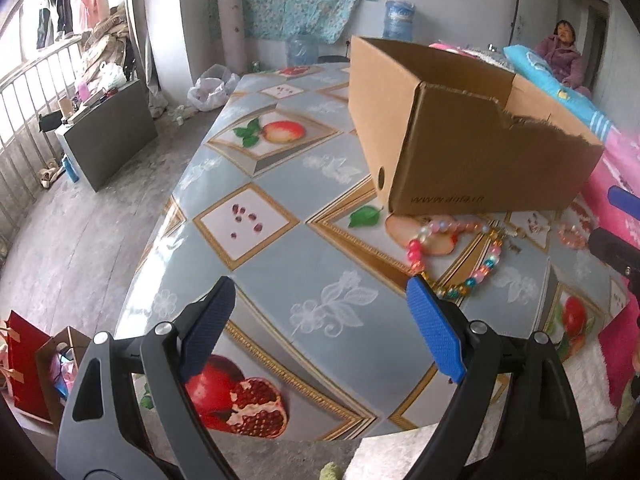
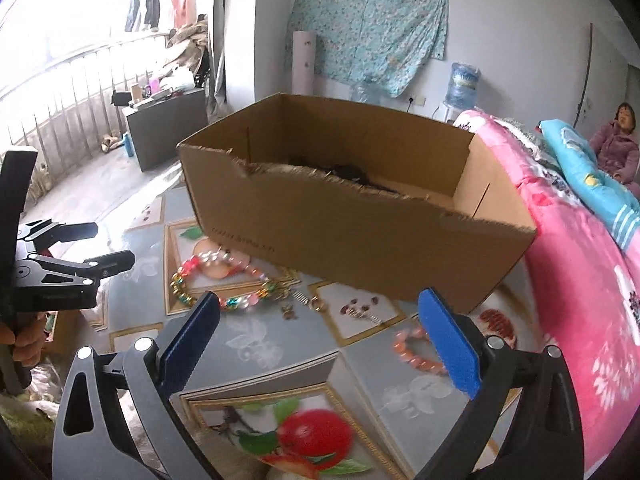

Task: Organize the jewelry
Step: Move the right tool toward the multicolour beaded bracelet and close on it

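Observation:
A long multicoloured bead necklace (image 1: 452, 248) lies on the fruit-print table (image 1: 280, 248) just in front of an open cardboard box (image 1: 460, 132). It also shows in the right wrist view (image 2: 224, 280), with the box (image 2: 352, 216) behind it. An orange bead bracelet (image 2: 418, 350) lies near my right gripper (image 2: 320, 332), and shows in the left wrist view (image 1: 572, 236). Small metal pieces (image 2: 308, 300) lie between them. My left gripper (image 1: 320, 312) is open and empty, above the table left of the necklace. My right gripper is open and empty. Something dark lies inside the box.
A bed with a pink quilt (image 2: 580, 264) borders the table on the right. A person in purple (image 2: 616, 144) sits at the far right. A grey cabinet (image 1: 108, 136) stands on the floor to the left. Bags (image 1: 36, 364) sit by the table's near left corner.

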Motion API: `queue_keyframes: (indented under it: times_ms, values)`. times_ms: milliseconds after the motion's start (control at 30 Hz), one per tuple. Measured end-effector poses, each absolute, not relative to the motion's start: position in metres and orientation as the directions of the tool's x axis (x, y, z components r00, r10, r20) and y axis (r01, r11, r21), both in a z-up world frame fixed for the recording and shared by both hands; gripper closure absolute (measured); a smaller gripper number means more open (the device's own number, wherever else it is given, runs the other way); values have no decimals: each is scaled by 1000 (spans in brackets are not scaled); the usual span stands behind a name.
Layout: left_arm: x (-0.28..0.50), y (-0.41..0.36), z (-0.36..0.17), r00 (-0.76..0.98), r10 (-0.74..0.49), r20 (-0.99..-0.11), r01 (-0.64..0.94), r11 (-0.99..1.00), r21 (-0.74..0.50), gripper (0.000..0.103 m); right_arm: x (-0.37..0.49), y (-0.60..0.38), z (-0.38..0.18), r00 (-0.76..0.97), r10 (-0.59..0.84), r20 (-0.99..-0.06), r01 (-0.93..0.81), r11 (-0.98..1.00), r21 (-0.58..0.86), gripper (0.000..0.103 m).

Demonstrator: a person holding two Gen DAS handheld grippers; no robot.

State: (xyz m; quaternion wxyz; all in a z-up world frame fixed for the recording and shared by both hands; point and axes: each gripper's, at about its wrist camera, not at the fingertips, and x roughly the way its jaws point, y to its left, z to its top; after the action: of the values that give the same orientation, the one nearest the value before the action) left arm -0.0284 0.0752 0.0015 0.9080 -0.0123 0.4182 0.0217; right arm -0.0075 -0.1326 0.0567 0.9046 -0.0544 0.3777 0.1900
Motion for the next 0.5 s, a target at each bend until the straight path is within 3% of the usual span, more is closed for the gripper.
queue_keyframes:
  times_ms: [333,500]
  values:
    - [-33,70,-2,649,22,-760,-22,1000,10,19,-16,-148,60,662,294,-689,-330,940,84,6]
    - [-40,73,-1,657,5,-754,-15,1000,-6,19,-18,-158,52,627,353,-694,-332,928,173,6]
